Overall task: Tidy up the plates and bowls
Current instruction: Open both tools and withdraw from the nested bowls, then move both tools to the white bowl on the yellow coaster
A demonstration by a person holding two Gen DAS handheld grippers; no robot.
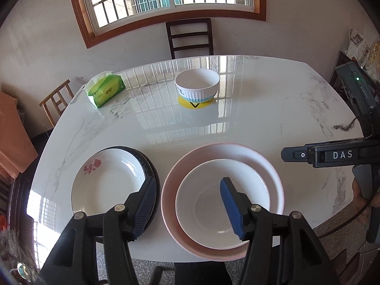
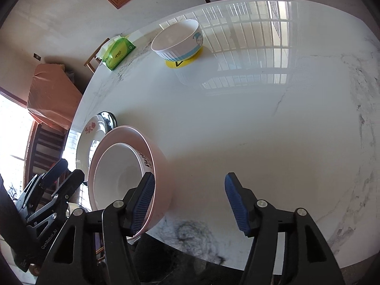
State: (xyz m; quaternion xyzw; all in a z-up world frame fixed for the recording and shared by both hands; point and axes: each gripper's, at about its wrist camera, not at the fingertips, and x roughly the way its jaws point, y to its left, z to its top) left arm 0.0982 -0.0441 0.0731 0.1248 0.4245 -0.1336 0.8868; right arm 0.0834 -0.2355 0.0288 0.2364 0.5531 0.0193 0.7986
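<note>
A pink bowl (image 1: 171,190) with a white bowl (image 1: 209,216) nested inside it sits near the table's front edge. To its left, a white plate with a red flower (image 1: 104,182) lies on a black plate (image 1: 153,166). My left gripper (image 1: 187,207) is open above the pink bowl's left rim, one pad over the plates and the other over the white bowl. My right gripper (image 2: 190,203) is open just right of the pink bowl (image 2: 161,180); its left pad overlaps the bowl's outer wall, and bare table shows between the pads. A white ribbed bowl (image 1: 197,85) stands on a yellow coaster (image 1: 190,104) farther back.
A green tissue pack (image 1: 105,90) lies at the far left of the white marble table (image 1: 261,118). Dark chairs stand behind the table (image 1: 190,38) and at its left (image 1: 57,99). An orange-covered object (image 2: 52,92) stands at the left wall.
</note>
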